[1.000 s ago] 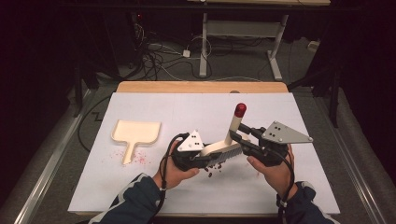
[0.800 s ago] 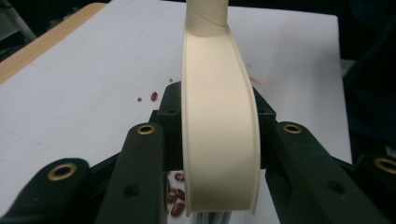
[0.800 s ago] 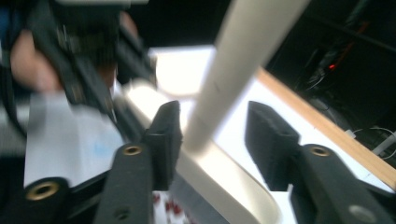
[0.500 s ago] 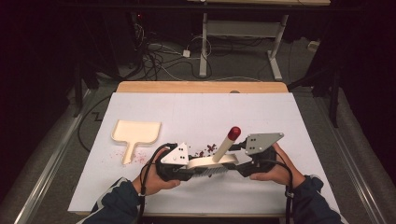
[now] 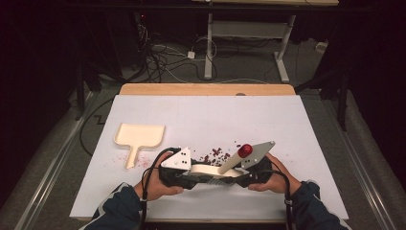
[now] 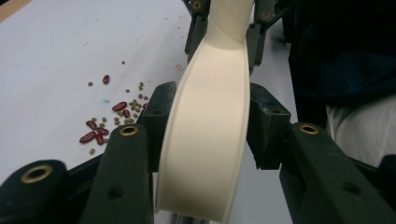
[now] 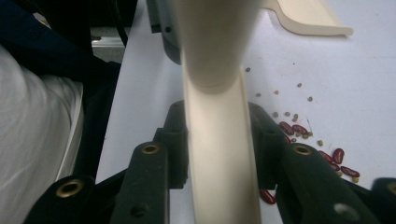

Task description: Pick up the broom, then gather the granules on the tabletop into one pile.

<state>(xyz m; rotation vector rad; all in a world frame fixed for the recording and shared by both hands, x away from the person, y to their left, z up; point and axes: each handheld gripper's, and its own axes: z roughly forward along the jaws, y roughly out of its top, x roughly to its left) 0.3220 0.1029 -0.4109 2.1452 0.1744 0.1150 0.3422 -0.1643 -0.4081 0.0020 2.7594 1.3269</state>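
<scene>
The white table sheet [image 5: 206, 120] is the landmark; everything else is placed against it. Beyond its far edge runs a bare strip of wooden tabletop [image 5: 207, 89].

On the sheet's left half lies a cream dustpan-shaped scoop tray [image 5: 139, 136], flat, with its handle pointing toward the near edge and a faint pink dusting beside it.

Near the middle of the sheet's near half the two grippers meet end to end, low over the surface. The left gripper [image 5: 187, 172] holds one end of a cream curved scoop [image 5: 210, 170]; in the left gripper view that scoop [image 6: 212, 126] stands between the black jaws, which have just been opening a little but lie close along its sides, so the grip looks kept. The right gripper [image 5: 245, 176] holds the other end; in the right gripper view the scoop [image 7: 219, 154] runs between jaws that have just been closing and now press its two sides. A pale stick with a red knob [image 5: 245, 150] slants up from the scoop, toward the sheet's far right.

Just beyond the grippers, on the sheet, lie scattered red beans [image 5: 213, 154] mixed with small green beans [image 6: 133, 105], loose and thinly spread.
</scene>
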